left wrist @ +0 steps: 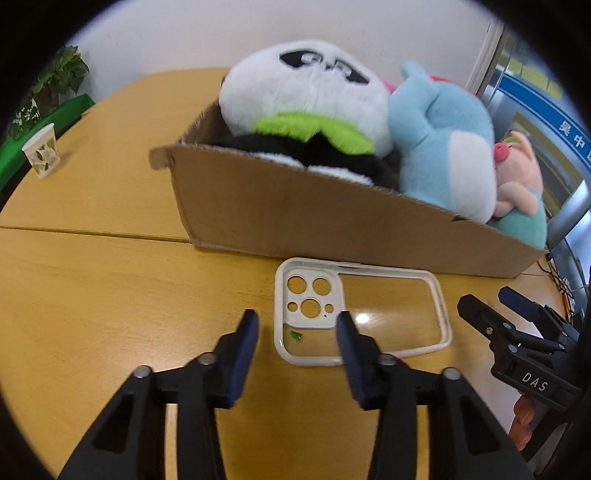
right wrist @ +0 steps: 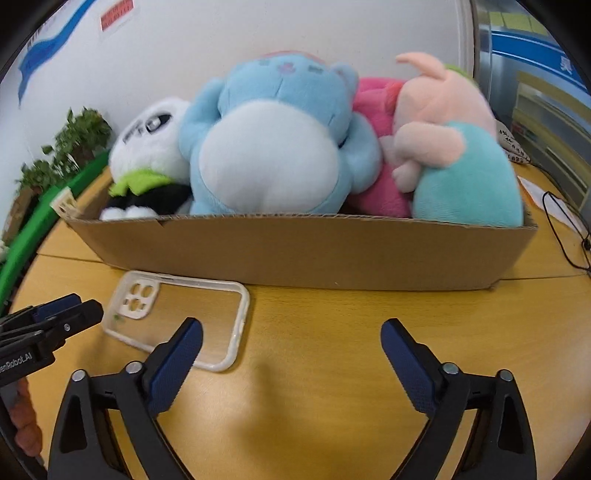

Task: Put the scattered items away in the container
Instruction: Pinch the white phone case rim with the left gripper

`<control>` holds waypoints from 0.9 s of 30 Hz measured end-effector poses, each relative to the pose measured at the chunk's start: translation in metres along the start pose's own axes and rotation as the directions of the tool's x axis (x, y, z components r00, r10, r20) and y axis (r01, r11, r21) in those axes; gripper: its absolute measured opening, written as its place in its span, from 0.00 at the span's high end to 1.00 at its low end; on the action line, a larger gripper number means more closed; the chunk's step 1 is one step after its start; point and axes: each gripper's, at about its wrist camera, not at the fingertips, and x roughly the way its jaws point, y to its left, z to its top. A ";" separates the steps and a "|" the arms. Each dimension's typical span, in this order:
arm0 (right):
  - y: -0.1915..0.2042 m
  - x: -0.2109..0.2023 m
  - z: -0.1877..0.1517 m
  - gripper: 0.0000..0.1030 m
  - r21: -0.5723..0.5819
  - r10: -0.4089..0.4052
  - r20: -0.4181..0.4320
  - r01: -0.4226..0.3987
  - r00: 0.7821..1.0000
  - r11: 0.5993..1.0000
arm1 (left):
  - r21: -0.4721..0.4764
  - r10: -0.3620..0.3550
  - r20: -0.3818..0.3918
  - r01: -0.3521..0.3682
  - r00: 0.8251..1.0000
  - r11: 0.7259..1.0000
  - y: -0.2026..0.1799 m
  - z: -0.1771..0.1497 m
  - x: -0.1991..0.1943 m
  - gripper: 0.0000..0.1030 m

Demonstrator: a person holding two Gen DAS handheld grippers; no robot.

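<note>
White letters "DAS" stand on the black body of the right gripper in the left wrist view. In the right wrist view the left gripper carries a cut-off mark ending "nRobot.AI". The blue sign bears white Chinese characters, perhaps "吴中". Print on the red notice and the white tag is too blurred to read.

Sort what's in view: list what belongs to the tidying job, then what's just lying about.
Belongs to the job:
cardboard box
phone case, loose on the table
panda plush, blue plush, pig plush, already boxed
left gripper, right gripper, both open

Just lying about:
paper cup
potted plant
black cable
</note>
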 end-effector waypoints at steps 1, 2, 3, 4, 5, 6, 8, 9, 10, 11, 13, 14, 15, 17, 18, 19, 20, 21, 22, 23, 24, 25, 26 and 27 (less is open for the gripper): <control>0.003 0.007 0.001 0.08 0.002 0.006 -0.010 -0.006 1.000 1.000 | 0.009 0.006 -0.012 -0.006 1.000 1.000 -0.001 0.001 0.006 0.67; 0.005 0.013 0.000 0.11 0.003 0.014 -0.023 -0.013 1.000 1.000 | 0.016 0.012 -0.024 -0.012 1.000 1.000 -0.001 0.001 0.011 0.72; 0.008 0.019 -0.001 0.14 0.000 0.016 -0.042 -0.016 0.999 1.000 | 0.019 0.012 -0.033 -0.012 0.999 1.000 -0.002 0.000 0.014 0.77; 0.011 0.025 -0.003 0.21 -0.012 0.014 -0.059 -0.014 0.998 1.000 | 0.023 0.013 -0.019 -0.012 1.000 1.000 -0.002 0.000 0.015 0.78; 0.014 0.028 -0.005 0.24 -0.027 0.009 -0.073 -0.011 0.997 1.000 | 0.027 0.012 -0.015 -0.012 1.000 1.000 -0.002 -0.001 0.015 0.79; 0.019 0.028 -0.007 0.26 -0.062 -0.017 -0.063 0.013 0.998 0.998 | 0.026 0.011 -0.015 -0.011 1.000 1.000 -0.001 -0.001 0.015 0.80; 0.023 0.025 -0.009 0.33 -0.095 -0.013 -0.055 0.008 0.998 0.995 | 0.016 0.007 -0.014 -0.007 1.000 1.000 0.001 -0.002 0.014 0.83; 0.022 0.024 -0.009 0.35 -0.090 0.000 -0.060 -0.006 0.998 0.996 | 0.013 0.007 -0.013 -0.007 1.000 1.000 0.002 -0.003 0.013 0.86; 0.023 0.023 -0.008 0.43 -0.093 0.001 -0.058 -0.007 0.998 0.996 | 0.012 0.012 -0.011 -0.012 1.000 1.000 0.002 -0.004 0.012 0.88; 0.024 0.021 -0.008 0.55 -0.100 0.009 -0.056 -0.015 0.998 0.995 | 0.016 0.021 -0.009 -0.021 1.000 1.000 0.002 -0.005 0.010 0.92; 0.028 0.018 -0.009 0.69 -0.118 0.034 -0.053 -0.040 0.998 0.992 | 0.021 0.024 -0.010 -0.024 1.000 1.000 0.002 -0.007 0.008 0.96; 0.030 0.016 -0.010 0.78 -0.127 0.039 -0.052 -0.045 0.998 0.991 | 0.024 0.020 -0.013 -0.020 1.000 1.000 0.002 -0.009 0.007 0.95; 0.033 0.015 -0.011 0.83 -0.135 0.047 -0.053 -0.053 0.998 0.989 | 0.032 0.024 -0.012 -0.024 1.000 0.999 0.000 -0.012 0.006 0.95; 0.036 0.012 -0.013 0.91 -0.143 0.049 -0.055 -0.056 0.997 0.988 | 0.048 0.039 -0.012 -0.038 0.999 0.998 -0.004 -0.016 0.003 0.95; 0.037 0.010 -0.013 0.91 -0.145 0.047 -0.056 -0.055 0.997 0.988 | 0.048 0.039 -0.010 -0.039 0.999 0.998 -0.005 -0.018 0.000 0.95; 0.036 0.009 -0.014 0.91 -0.143 0.052 -0.058 -0.060 0.997 0.988 | 0.045 0.033 -0.004 -0.033 0.999 0.998 -0.006 -0.019 -0.003 0.95; 0.034 0.008 -0.014 0.91 -0.133 0.061 -0.063 -0.069 0.996 0.989 | 0.040 0.024 0.001 -0.024 1.000 0.999 -0.007 -0.020 -0.007 0.95; 0.028 0.008 -0.013 0.91 -0.117 0.075 -0.069 -0.083 0.995 0.990 | 0.038 0.012 0.008 -0.012 1.000 0.999 -0.008 -0.020 -0.013 0.95; 0.024 0.006 -0.012 0.92 -0.104 0.088 -0.069 -0.095 0.994 0.990 | 0.042 0.000 0.017 -0.001 1.000 0.999 -0.010 -0.020 -0.019 0.95; 0.021 0.003 -0.013 0.92 -0.095 0.095 -0.063 -0.101 0.993 0.990 | 0.052 -0.005 0.032 0.004 0.999 0.999 -0.014 -0.019 -0.026 0.95; 0.018 -0.001 -0.012 0.92 -0.089 0.098 -0.049 -0.102 0.994 0.991 | 0.065 -0.007 0.053 0.003 0.999 0.998 -0.018 -0.018 -0.037 0.95; 0.015 -0.008 -0.010 0.92 -0.086 0.099 -0.026 -0.101 0.995 0.991 | 0.076 -0.010 0.076 0.005 0.997 0.997 -0.023 -0.015 -0.047 0.95; 0.012 -0.019 -0.006 0.92 -0.085 0.099 0.001 -0.098 0.995 0.992 | 0.086 -0.015 0.104 0.006 0.994 0.996 -0.028 -0.011 -0.058 0.95; 0.010 -0.029 -0.001 0.92 -0.087 0.095 0.028 -0.092 0.995 0.992 | 0.094 -0.022 0.129 0.010 0.991 0.996 -0.031 -0.004 -0.070 0.95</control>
